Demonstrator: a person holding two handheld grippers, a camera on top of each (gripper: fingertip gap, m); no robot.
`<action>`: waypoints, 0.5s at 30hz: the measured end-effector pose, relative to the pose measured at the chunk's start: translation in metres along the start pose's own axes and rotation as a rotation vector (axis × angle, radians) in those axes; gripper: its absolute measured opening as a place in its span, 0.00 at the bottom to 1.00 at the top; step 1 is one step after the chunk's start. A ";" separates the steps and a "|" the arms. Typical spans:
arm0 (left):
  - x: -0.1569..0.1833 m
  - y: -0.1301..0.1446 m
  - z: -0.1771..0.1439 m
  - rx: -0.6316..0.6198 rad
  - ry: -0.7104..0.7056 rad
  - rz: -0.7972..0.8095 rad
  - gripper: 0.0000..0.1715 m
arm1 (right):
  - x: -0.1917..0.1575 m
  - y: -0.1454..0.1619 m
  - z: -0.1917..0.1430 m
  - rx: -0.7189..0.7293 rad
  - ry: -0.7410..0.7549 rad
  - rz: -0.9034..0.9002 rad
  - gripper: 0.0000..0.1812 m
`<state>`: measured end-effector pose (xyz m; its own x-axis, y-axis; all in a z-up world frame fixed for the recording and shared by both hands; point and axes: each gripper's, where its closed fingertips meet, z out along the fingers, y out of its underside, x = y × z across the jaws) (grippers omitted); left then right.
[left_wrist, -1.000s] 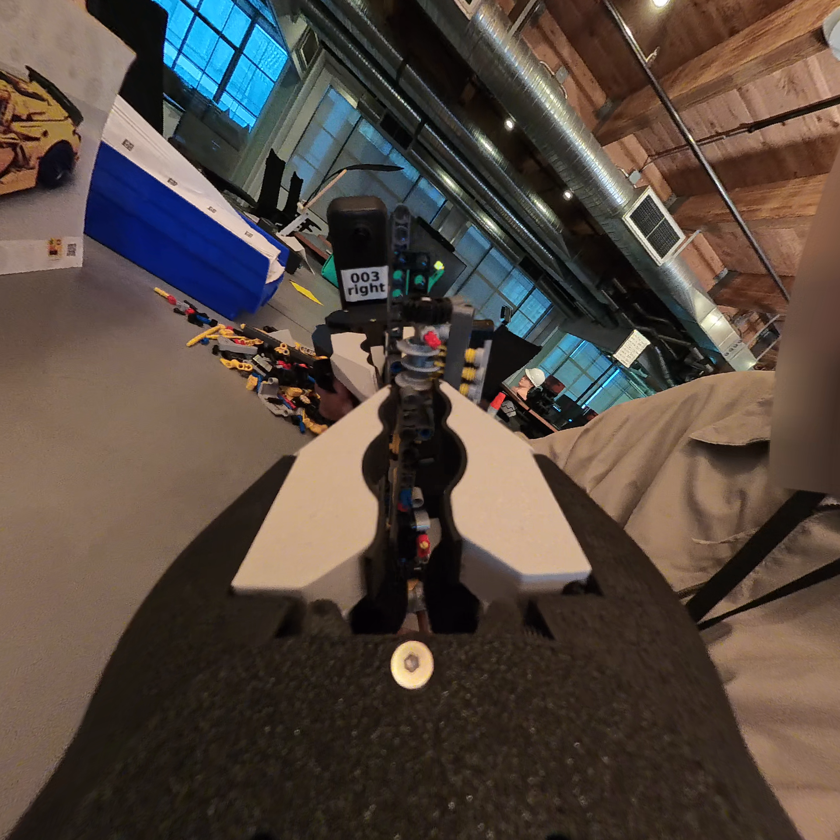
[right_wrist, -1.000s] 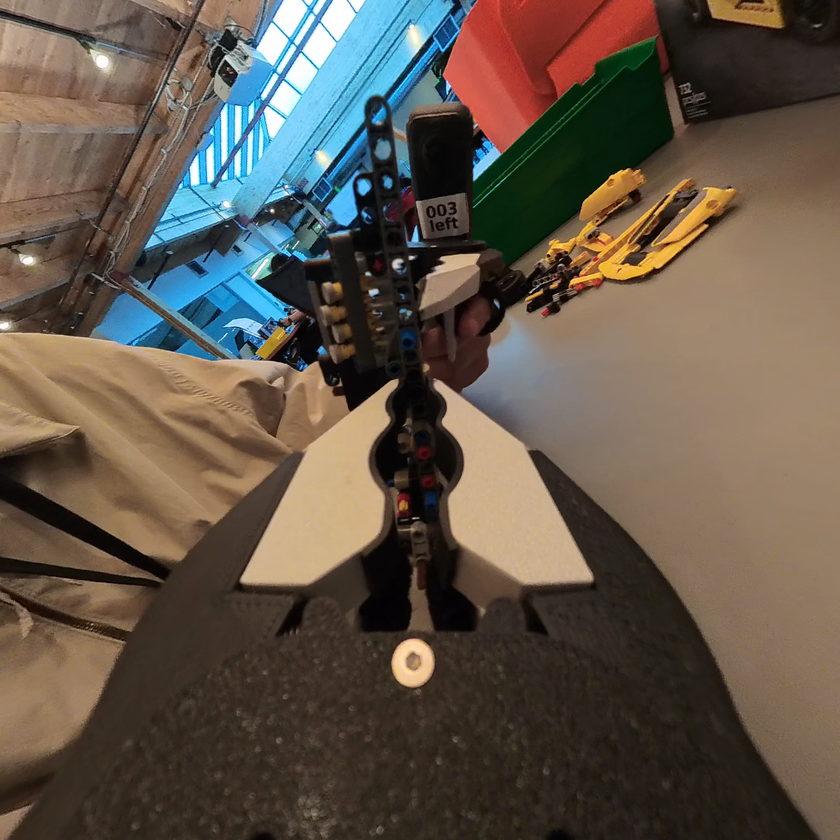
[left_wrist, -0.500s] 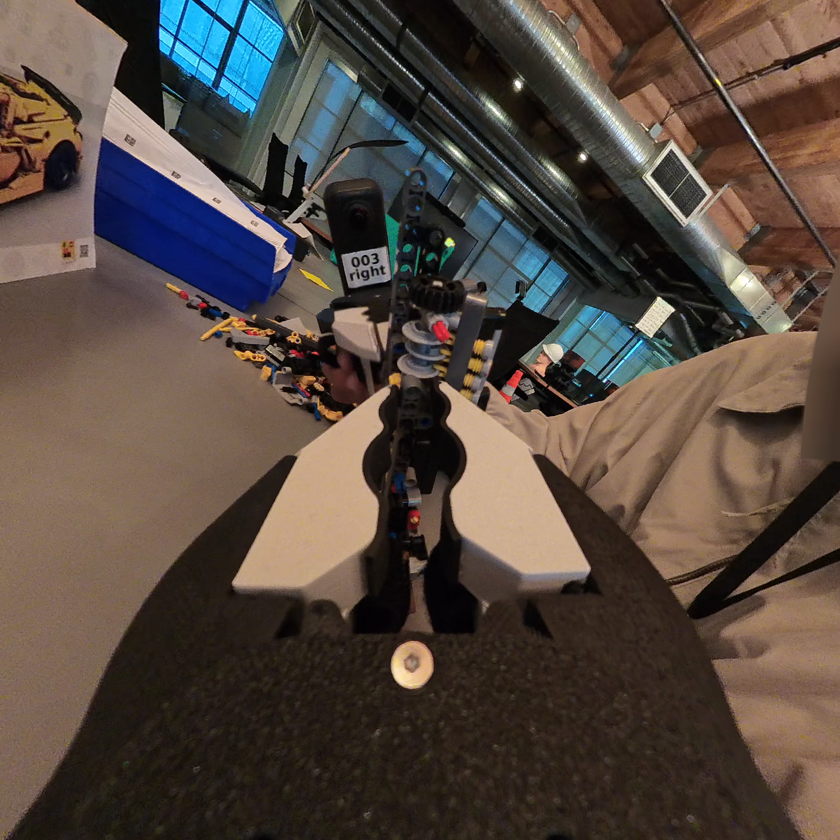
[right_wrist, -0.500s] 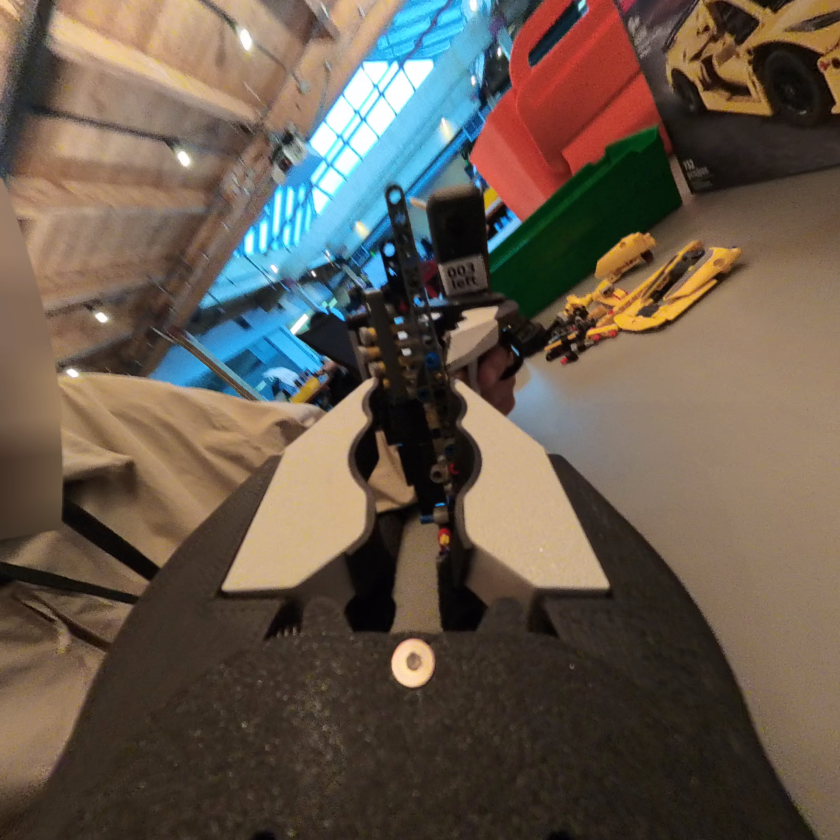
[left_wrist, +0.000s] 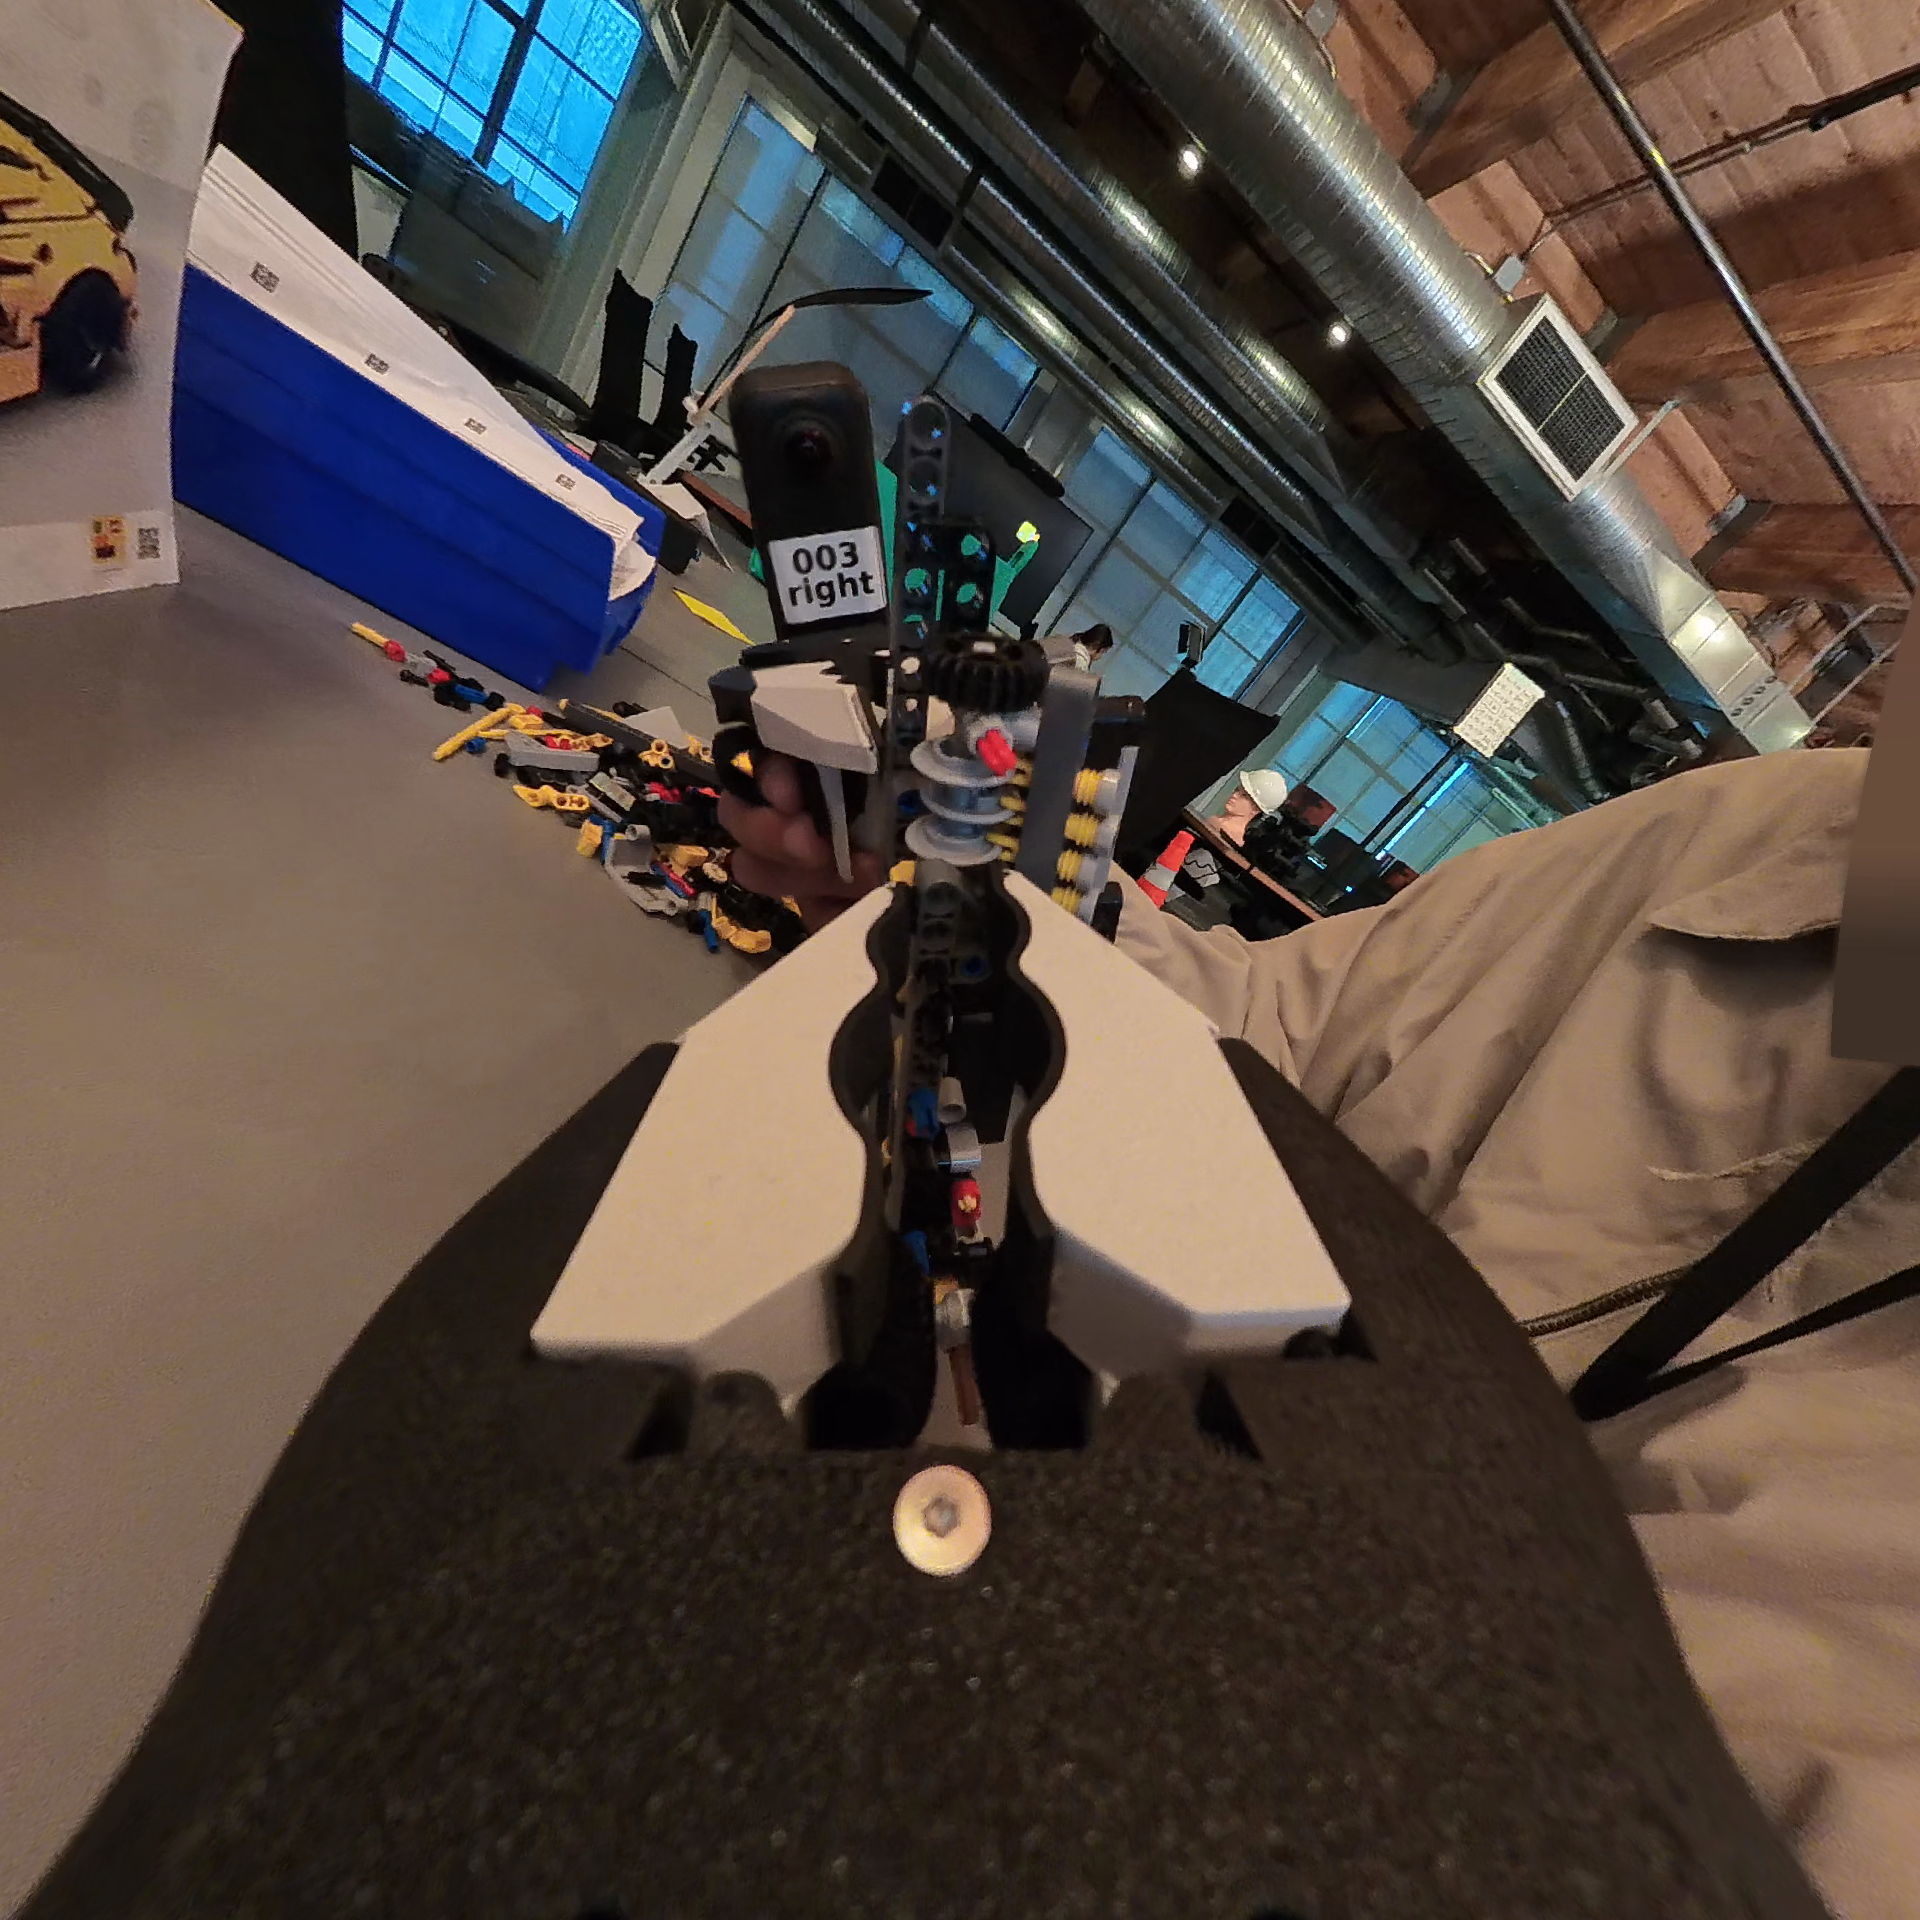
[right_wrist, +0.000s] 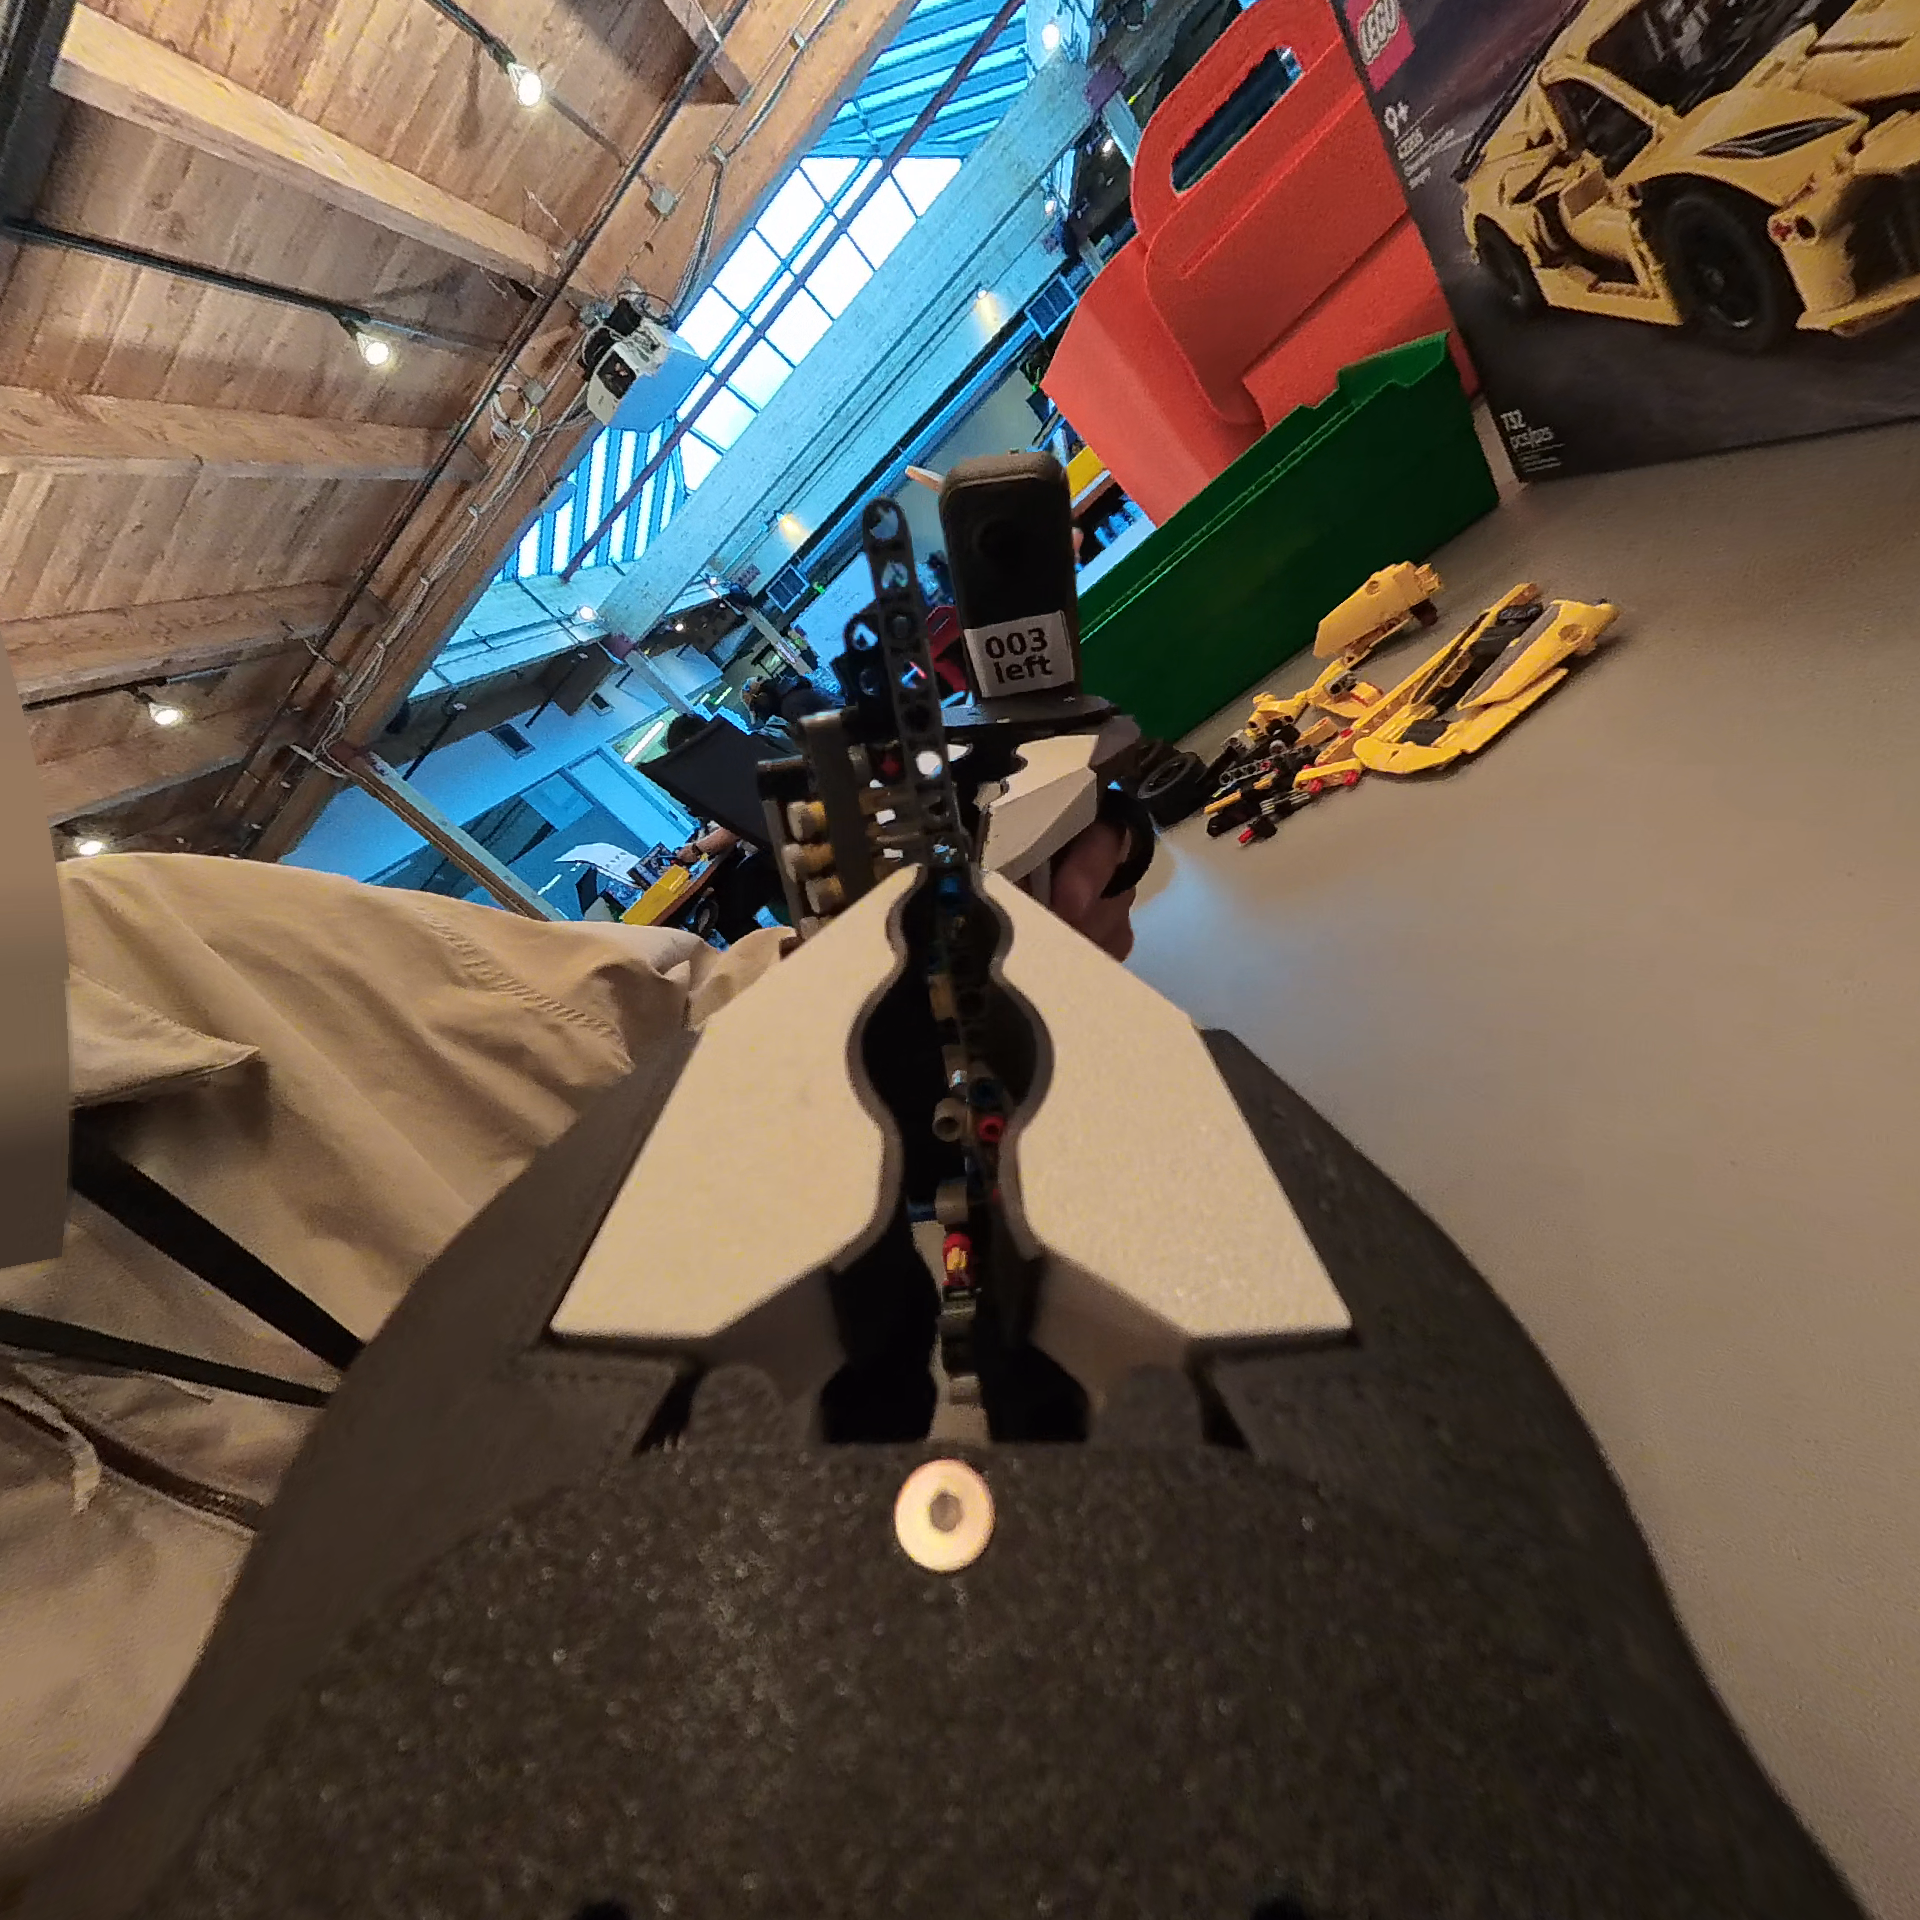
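A dark grey building-brick assembly (left_wrist: 977, 748) with a black gear, a grey spring and yellow pins is held in the air between my two grippers, over the grey table (left_wrist: 260, 1039). My left gripper (left_wrist: 951, 899) is shut on one end of it. My right gripper (right_wrist: 951, 883) is shut on the other end, where the assembly (right_wrist: 883, 769) shows a long holed beam sticking up. The two grippers face each other: the right one (left_wrist: 810, 727) shows beyond the assembly in the left wrist view, and the left one (right_wrist: 1039, 800) in the right wrist view.
Loose small bricks (left_wrist: 644, 800) lie by a blue bin (left_wrist: 395, 468). Yellow car body parts (right_wrist: 1434, 686) lie before a green bin (right_wrist: 1299, 561), a red bin (right_wrist: 1247, 260) and a box with a yellow car picture (right_wrist: 1662, 208). A person's beige jacket (left_wrist: 1507, 1039) is close. Across from one pair of fingers to the other is roughly 4 cm.
The right gripper's jaws stood wider half a second ago and have closed on the assembly again. Both grippers have tilted a little with the assembly still between them.
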<state>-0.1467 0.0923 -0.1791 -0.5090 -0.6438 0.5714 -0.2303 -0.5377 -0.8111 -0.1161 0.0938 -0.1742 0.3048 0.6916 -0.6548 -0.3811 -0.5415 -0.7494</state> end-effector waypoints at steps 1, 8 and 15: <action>0.000 0.000 0.000 -0.001 0.002 -0.001 0.08 | -0.001 0.000 0.000 0.003 -0.004 -0.005 0.03; 0.000 0.001 0.000 -0.005 0.006 -0.010 0.08 | 0.003 0.003 -0.001 -0.029 0.026 -0.016 0.05; -0.002 0.002 0.001 -0.007 -0.008 -0.003 0.08 | 0.003 0.006 -0.003 -0.057 0.050 -0.035 0.01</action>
<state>-0.1451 0.0919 -0.1817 -0.5018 -0.6462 0.5750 -0.2378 -0.5361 -0.8100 -0.1148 0.0916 -0.1806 0.3605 0.6871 -0.6308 -0.3198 -0.5442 -0.7756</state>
